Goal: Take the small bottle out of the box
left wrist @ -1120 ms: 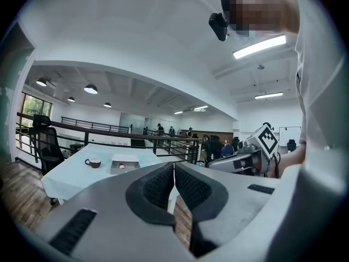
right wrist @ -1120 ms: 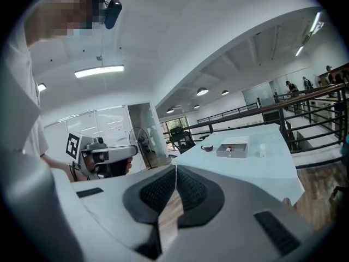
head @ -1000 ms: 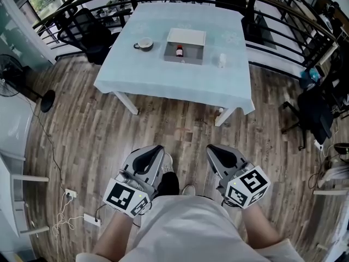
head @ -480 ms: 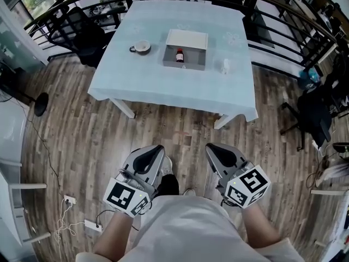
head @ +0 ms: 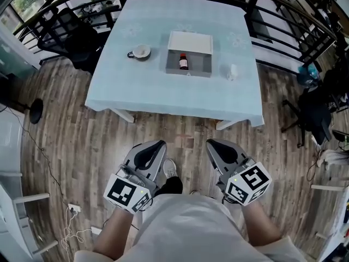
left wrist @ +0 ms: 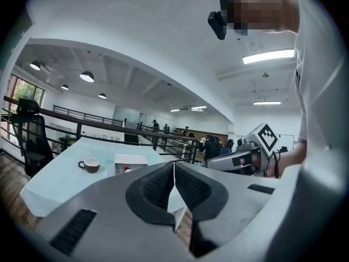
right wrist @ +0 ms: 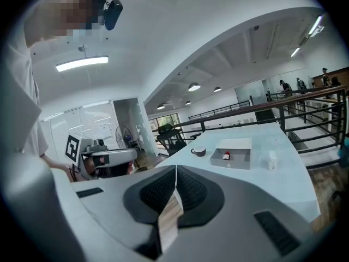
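A small brown bottle with a red cap (head: 183,62) stands inside an open grey box (head: 188,65) on the table with the pale blue cloth (head: 163,94). The box's white lid leans at its far side. Both grippers are held low in front of the person's body, over the wooden floor and well short of the table. My left gripper (head: 159,144) is shut with nothing in it, its jaws (left wrist: 174,167) pressed together. My right gripper (head: 210,144) is likewise shut and empty (right wrist: 175,171). The right gripper view shows the box (right wrist: 235,156) and bottle (right wrist: 226,156) far ahead.
A cup on a saucer (head: 140,52) sits left of the box, and a small white bottle (head: 233,71) right of it. A black railing (head: 283,21) runs behind and to the right of the table. An office chair (head: 71,34) stands at its left. Cables lie on the floor (head: 71,222).
The table, box and bottle have shifted lower and nearer in the head view as the person walks toward them. Both grippers stay shut and in the same place before the body.
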Available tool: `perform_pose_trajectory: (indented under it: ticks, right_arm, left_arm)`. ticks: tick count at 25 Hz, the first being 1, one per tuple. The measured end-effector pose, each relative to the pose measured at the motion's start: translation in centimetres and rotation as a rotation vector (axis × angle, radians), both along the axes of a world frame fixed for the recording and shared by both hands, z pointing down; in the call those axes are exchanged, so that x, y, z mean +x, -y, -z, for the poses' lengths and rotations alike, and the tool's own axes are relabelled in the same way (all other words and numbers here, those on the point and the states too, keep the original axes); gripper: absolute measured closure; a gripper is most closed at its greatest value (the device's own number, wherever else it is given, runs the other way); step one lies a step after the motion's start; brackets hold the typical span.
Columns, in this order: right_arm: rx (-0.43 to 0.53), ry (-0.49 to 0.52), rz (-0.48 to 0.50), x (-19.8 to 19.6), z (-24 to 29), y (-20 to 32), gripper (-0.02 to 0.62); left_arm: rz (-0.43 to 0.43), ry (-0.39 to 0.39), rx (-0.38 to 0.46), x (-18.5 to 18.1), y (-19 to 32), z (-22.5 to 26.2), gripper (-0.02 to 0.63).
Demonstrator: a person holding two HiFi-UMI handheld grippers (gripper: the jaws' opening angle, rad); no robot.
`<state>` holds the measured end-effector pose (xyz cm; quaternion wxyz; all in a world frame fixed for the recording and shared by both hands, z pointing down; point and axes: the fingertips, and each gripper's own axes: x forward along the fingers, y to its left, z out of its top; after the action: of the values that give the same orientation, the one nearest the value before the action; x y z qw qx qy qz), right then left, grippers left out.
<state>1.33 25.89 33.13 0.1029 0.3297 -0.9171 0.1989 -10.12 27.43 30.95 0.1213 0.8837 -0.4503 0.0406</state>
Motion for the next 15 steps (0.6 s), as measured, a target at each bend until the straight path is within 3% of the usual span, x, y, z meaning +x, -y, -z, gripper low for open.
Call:
perform_pose_trajectory:
  ticks: [15]
  right_arm:
    - [-0.006, -0.023, -0.069, -6.8, 0.5, 7.6, 0.572]
  left_arm:
    - [-0.073, -0.013, -0.009, -6.7, 8.0, 0.1, 0.583]
